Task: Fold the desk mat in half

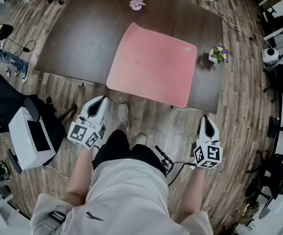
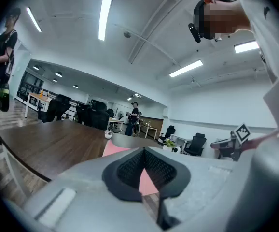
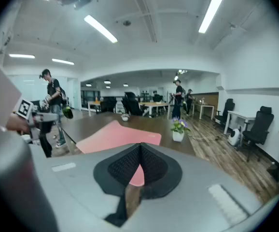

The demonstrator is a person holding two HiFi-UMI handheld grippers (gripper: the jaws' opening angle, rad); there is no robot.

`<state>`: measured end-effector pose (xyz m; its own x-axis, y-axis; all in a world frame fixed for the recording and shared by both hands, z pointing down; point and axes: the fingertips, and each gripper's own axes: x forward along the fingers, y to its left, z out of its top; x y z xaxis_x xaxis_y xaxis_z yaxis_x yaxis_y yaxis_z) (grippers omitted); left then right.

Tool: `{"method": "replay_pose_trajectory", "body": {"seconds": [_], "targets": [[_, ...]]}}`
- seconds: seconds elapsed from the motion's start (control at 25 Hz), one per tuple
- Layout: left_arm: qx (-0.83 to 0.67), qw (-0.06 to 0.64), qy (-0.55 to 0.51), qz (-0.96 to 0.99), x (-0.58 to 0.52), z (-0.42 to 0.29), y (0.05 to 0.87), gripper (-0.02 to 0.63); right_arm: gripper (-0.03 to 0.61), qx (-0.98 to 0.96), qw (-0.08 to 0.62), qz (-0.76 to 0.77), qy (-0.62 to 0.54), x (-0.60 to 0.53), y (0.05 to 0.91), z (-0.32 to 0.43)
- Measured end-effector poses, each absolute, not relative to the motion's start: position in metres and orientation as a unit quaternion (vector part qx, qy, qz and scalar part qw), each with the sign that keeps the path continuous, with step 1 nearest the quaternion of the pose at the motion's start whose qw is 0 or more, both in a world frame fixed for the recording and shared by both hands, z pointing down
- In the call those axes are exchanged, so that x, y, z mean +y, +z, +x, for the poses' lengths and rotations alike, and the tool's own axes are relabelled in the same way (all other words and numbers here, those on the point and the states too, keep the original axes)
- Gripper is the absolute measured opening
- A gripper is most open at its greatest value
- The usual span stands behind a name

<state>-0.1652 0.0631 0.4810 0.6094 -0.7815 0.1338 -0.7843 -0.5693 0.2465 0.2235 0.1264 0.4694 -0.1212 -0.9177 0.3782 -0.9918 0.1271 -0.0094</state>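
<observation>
Pink desk mat (image 1: pixel 153 65) lies flat on the tabletop (image 1: pixel 78 38), reaching its near edge. It is probably soft, light and floppy, best pinched at the near corners. Left gripper (image 1: pixel 100 103) and right gripper (image 1: pixel 206 120) hang short of it, jaws together, empty

It was an open-plan office. A long dark wooden surface (image 1: pixel 78 43) stood on a wood-plank floor (image 1: pixel 239 87). Black swivel chairs (image 2: pixel 57 108) and rows of desks (image 3: pixel 151 105) filled the room beyond the surface's far end. Strip lights (image 3: pixel 211 11) ran across the white ceiling above the surface, and people (image 3: pixel 178 96) stood among the desks behind it.
</observation>
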Motion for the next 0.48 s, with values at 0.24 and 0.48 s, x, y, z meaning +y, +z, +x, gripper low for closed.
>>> {"method": "replay_pose_trajectory", "body": {"seconds": [0.24,0.48], "targets": [[-0.452,0.124,-0.009,0.883,0.105,-0.152,0.45,0.005,-0.002,-0.789,0.096,0.6,0.083,0.179,0.414,0.168],[-0.448,0.106,-0.021,0.888,0.112,-0.155,0.429,0.005,0.002,-0.795,0.015,0.601,0.078,0.186,0.386,0.158]]}}
